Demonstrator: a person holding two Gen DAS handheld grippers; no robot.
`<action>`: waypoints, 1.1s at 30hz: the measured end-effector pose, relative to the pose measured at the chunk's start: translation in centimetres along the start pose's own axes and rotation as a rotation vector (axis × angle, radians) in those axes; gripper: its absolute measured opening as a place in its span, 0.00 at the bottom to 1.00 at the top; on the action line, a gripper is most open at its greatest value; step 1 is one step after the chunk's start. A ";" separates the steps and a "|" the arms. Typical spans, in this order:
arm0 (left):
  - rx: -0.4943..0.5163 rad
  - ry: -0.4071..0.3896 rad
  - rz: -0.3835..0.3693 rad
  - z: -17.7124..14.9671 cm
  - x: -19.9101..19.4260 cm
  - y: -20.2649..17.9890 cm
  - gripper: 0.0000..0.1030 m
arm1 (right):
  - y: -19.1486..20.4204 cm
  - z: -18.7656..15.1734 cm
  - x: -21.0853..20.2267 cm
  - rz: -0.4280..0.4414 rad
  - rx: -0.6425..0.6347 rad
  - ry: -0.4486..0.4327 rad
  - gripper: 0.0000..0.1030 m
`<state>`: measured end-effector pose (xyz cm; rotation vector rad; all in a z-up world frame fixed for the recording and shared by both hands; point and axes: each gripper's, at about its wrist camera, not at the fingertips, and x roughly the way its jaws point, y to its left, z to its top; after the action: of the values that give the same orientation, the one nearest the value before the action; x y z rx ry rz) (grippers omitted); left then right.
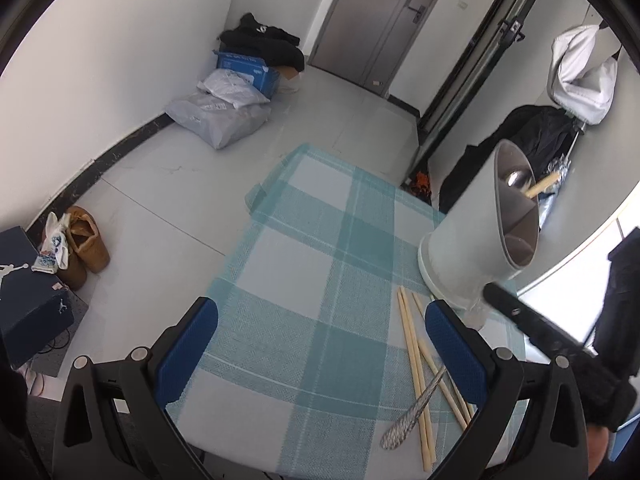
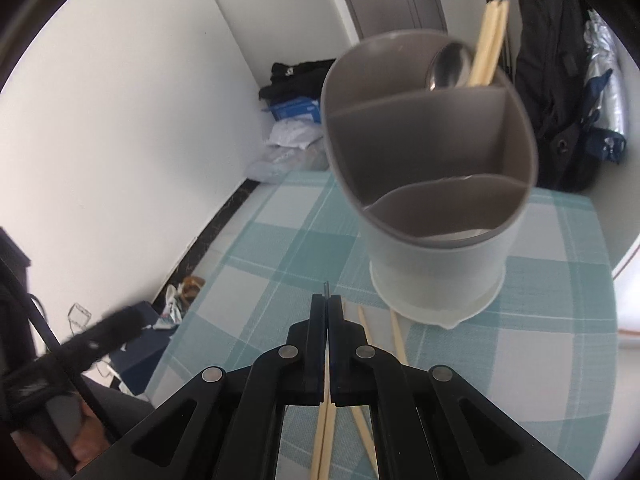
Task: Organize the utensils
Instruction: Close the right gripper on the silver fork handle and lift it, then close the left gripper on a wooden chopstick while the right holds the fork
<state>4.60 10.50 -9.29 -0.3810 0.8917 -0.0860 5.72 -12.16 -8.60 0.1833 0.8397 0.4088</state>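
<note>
1. Lying on the checked tablecloth (image 1: 304,280), loose chopsticks (image 1: 416,376) and a metal utensil (image 1: 412,412) are seen just beside the right-hand finger of the left gripper (image 1: 320,344), whose jaws are spread wide around nothing.
2. The right gripper (image 2: 327,308) is seen pressed together on a thin metal piece (image 2: 327,289) that pokes out past its tips.
3. The grey utensil holder (image 2: 432,168) is placed just beyond those tips, with a spoon (image 2: 448,66) and chopsticks in its far compartment.

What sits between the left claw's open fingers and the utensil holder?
In the left wrist view, loose chopsticks and a metal utensil lie on the checked cloth between left claw and utensil holder.
</note>
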 end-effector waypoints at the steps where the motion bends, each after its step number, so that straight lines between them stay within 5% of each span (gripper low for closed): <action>1: 0.003 0.015 -0.002 -0.1 0.3 -0.3 0.99 | -0.4 0.0 -0.8 0.002 0.001 -0.011 0.01; 10: 0.045 0.168 0.036 -1.9 4.6 -3.2 0.99 | -3.2 0.4 -4.9 0.041 0.054 -0.073 0.01; 27: 0.221 0.241 0.254 -3.5 8.4 -7.1 0.99 | -9.4 -0.5 -8.5 0.093 0.122 -0.151 0.01; 33: 0.201 0.271 0.304 -3.4 8.5 -6.9 0.99 | -9.7 -0.2 -8.9 0.084 0.122 -0.167 0.01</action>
<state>7.88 1.11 -15.08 -0.0432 1.1880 0.0544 2.93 -24.71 -5.73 0.3617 0.6943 0.4154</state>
